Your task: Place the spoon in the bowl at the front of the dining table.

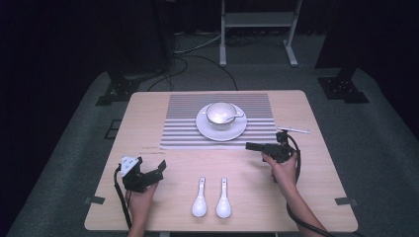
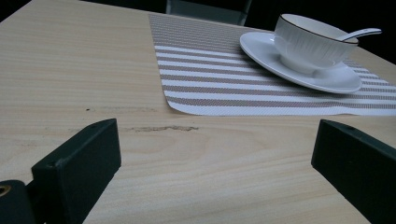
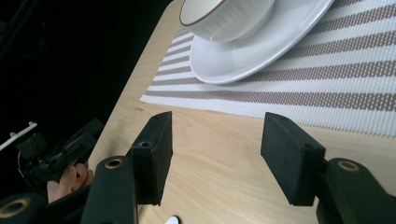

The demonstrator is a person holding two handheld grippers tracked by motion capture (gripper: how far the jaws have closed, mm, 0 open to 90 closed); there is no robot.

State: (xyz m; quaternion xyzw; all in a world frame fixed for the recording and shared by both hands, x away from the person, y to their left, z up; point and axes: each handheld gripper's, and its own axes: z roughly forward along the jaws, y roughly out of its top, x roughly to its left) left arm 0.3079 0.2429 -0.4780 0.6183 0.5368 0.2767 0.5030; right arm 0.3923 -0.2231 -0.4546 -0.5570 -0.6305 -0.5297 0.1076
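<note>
The right gripper [image 1: 254,146] stood with jaws apart and empty, just near of the striped mat [image 1: 183,126]. We saw the left gripper [image 1: 159,167] likewise agape, empty. The bowl [image 1: 221,113] sat on its saucer [image 1: 237,129], two spoons [image 1: 211,198] near-centre on the worktop [image 1: 316,187].

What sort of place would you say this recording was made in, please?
Probably a staged lab or studio mock-up of a dining spot: a wooden table with a striped placemat, on grey carpet, dark drapes behind, and cables running over the floor.
</note>
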